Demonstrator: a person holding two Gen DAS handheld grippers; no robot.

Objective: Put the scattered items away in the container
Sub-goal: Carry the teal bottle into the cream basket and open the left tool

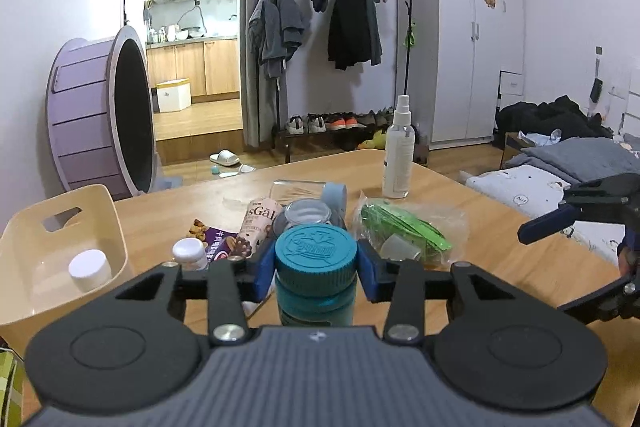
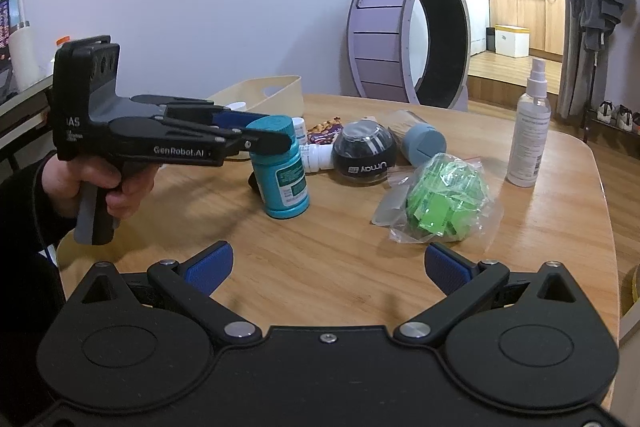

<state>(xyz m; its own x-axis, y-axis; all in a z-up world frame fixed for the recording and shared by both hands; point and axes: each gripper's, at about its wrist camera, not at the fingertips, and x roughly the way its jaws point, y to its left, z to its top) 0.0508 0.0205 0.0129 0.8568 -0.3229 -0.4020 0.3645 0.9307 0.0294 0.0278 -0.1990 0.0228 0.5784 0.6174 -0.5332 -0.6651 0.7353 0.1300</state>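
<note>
The near part of the wooden table (image 2: 320,267), in front of the right gripper (image 2: 328,267), is bare, and free passage is offered there toward the near edge. The middle is crowded: a teal bottle (image 2: 284,175), clamped by the left gripper (image 1: 316,267), stands in front of a black ball (image 2: 366,155), a white pill bottle (image 2: 316,157), a snack packet (image 2: 326,131) and a blue-capped toothpick jar (image 2: 420,139). A bag of green pieces (image 2: 440,203) blocks the right of centre. A spray bottle (image 2: 528,131) stands upright near the far right edge. At the far left corner the cream container (image 1: 60,239) is open from above, with one white-lidded jar (image 1: 90,269) inside.
</note>
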